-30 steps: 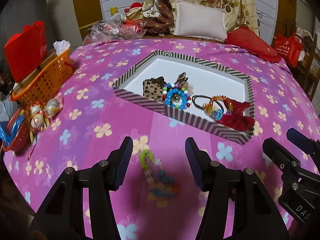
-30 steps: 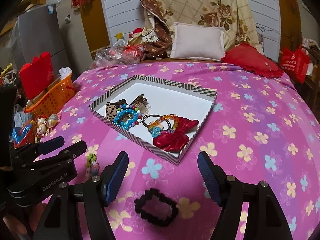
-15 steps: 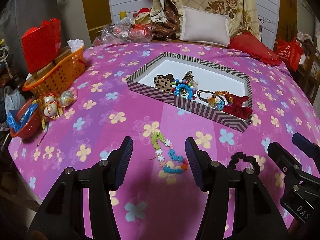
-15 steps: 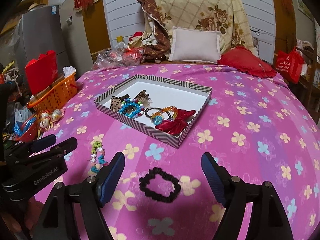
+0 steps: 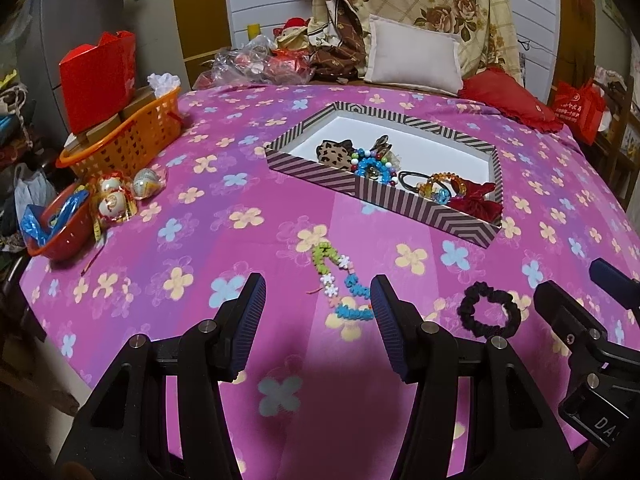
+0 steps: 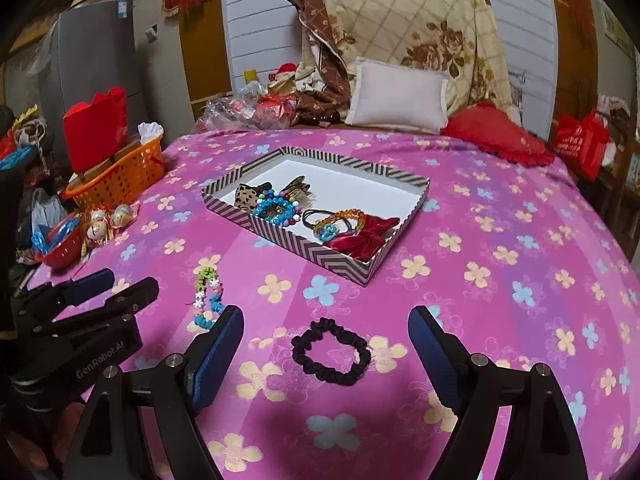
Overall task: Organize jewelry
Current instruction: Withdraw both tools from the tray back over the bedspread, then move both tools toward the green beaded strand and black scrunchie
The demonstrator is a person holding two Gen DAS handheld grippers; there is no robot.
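Note:
A striped tray on the pink flowered bedcover holds a leopard hair tie, a blue bead bracelet, an amber bracelet and a red bow. A flower-bead bracelet lies on the cover in front of my open, empty left gripper. A black scrunchie lies between the fingers of my open, empty right gripper, which hovers above it.
An orange basket with a red bag, a red bowl and wrapped eggs sit at the left edge. Pillows and plastic bags lie at the far end. The bed's near edge is just under the grippers.
Both grippers have pulled back and up from the tray. The flower bracelet and scrunchie now show farther ahead of the fingers. Nothing was picked up.

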